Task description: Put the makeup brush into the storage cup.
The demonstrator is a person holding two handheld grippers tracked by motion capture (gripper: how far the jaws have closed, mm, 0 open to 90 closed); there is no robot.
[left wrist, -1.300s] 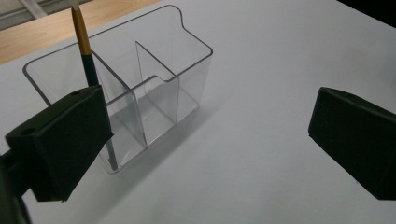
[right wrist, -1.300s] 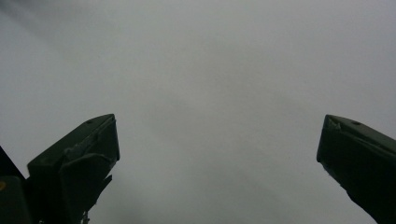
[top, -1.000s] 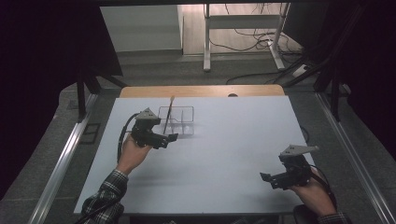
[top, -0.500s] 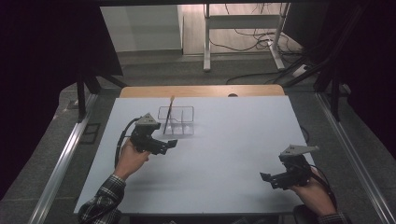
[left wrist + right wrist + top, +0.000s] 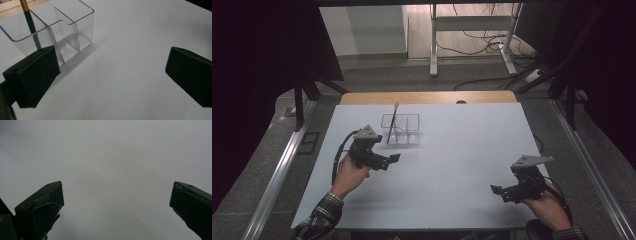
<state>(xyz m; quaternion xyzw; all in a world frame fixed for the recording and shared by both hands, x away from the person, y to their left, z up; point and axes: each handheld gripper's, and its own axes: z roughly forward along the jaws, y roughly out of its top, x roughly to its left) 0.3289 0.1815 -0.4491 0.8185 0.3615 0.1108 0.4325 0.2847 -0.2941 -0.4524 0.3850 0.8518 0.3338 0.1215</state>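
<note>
A clear plastic organiser (image 5: 401,128) with several compartments stands on the white table (image 5: 462,145) toward the back left. A pencil (image 5: 392,122) with a dark lower shaft leans upright in its left compartment, also seen in the left gripper view as the pencil (image 5: 30,23) inside the organiser (image 5: 62,32). My left gripper (image 5: 393,159) hovers just in front of the organiser, open and empty, with jaws wide apart in its own view (image 5: 110,75). My right gripper (image 5: 497,190) is near the front right edge, open over bare table (image 5: 117,202).
A wooden strip (image 5: 427,97) runs along the table's far edge. Metal rails (image 5: 287,160) flank the table on both sides. Desk legs and cables (image 5: 472,40) lie on the floor beyond.
My left gripper has drawn back toward the front left, away from the organiser. The right gripper has stayed in place.
</note>
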